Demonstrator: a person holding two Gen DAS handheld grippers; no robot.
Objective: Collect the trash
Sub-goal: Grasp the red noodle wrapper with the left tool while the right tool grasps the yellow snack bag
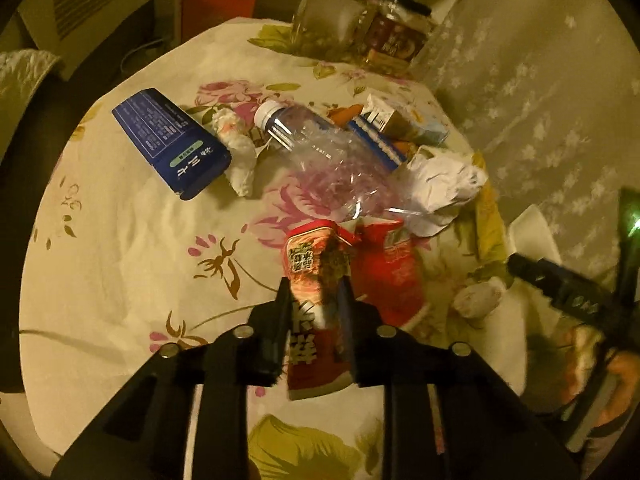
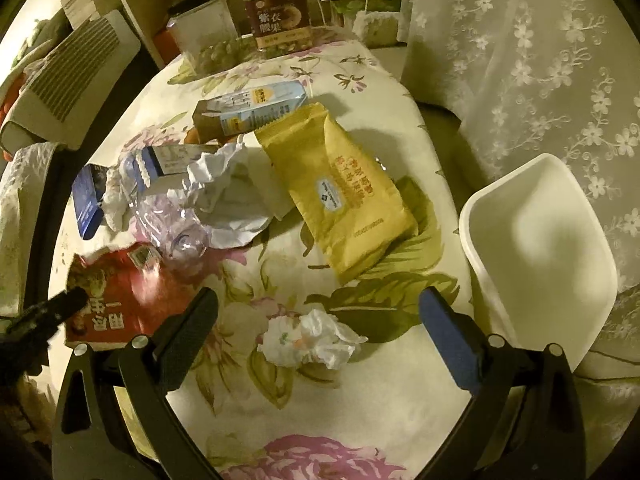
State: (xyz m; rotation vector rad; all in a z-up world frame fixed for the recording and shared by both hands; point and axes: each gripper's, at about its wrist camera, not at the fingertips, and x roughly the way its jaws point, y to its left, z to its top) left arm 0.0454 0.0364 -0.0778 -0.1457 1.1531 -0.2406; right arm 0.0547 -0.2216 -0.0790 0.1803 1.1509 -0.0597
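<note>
A red snack wrapper (image 1: 316, 280) lies on the flowered tablecloth (image 1: 120, 260), and my left gripper (image 1: 314, 292) is shut on it, both fingers pressing its sides. The same red wrapper (image 2: 120, 296) shows at the left of the right wrist view, with a left fingertip (image 2: 68, 302) on it. My right gripper (image 2: 318, 296) stands open and wide above a crumpled white tissue (image 2: 312, 344), which lies between and below its fingers, untouched. A white bin (image 2: 540, 248) stands at the table's right edge.
Further back lie a blue box (image 1: 172, 140), a crushed clear bottle (image 1: 320, 148), crumpled white paper (image 1: 444, 184), a yellow packet (image 2: 348, 184) and a pale blue carton (image 2: 248, 108). Glass jars (image 2: 276, 8) stand at the far edge. A lace curtain (image 2: 540, 60) hangs on the right.
</note>
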